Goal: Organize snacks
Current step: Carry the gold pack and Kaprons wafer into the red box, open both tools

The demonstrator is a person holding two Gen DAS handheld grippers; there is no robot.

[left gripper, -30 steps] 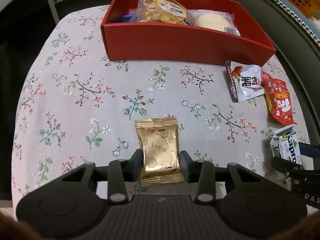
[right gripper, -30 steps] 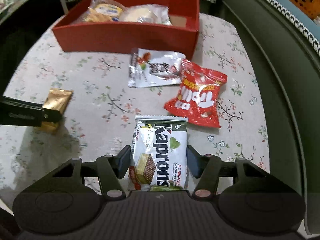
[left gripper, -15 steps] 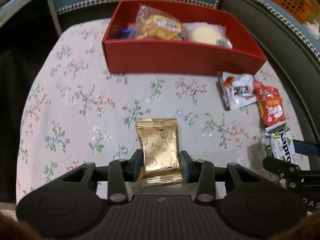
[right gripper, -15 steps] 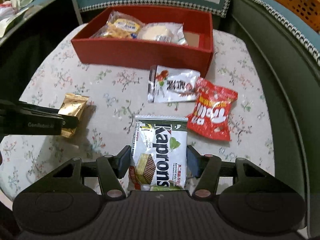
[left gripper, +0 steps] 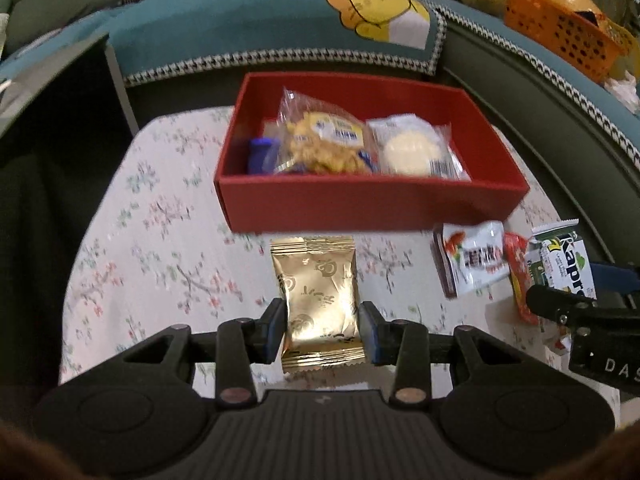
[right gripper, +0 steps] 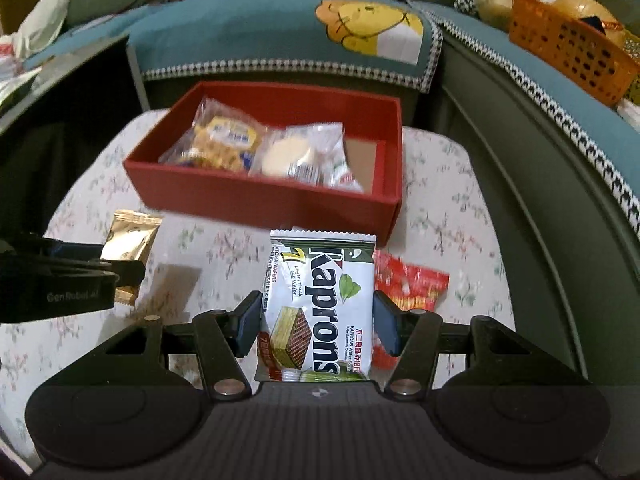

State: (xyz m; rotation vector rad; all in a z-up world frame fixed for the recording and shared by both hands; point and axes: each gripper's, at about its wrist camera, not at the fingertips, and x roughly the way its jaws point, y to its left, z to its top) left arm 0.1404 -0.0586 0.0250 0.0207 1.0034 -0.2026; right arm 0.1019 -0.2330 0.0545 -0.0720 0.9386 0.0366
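Left gripper [left gripper: 323, 326] clamps a crinkly gold foil packet [left gripper: 316, 292]; right gripper [right gripper: 317, 320] clamps a glossy rectangular wafer pack [right gripper: 320, 304].

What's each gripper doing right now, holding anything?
Left gripper: shut on the gold packet.
Right gripper: shut on the Kaprons wafer pack.

Both tools have lifted their packets, the gold packet [left gripper: 318, 300] and wafer pack [right gripper: 320, 304], off the tablecloth [left gripper: 160, 240].
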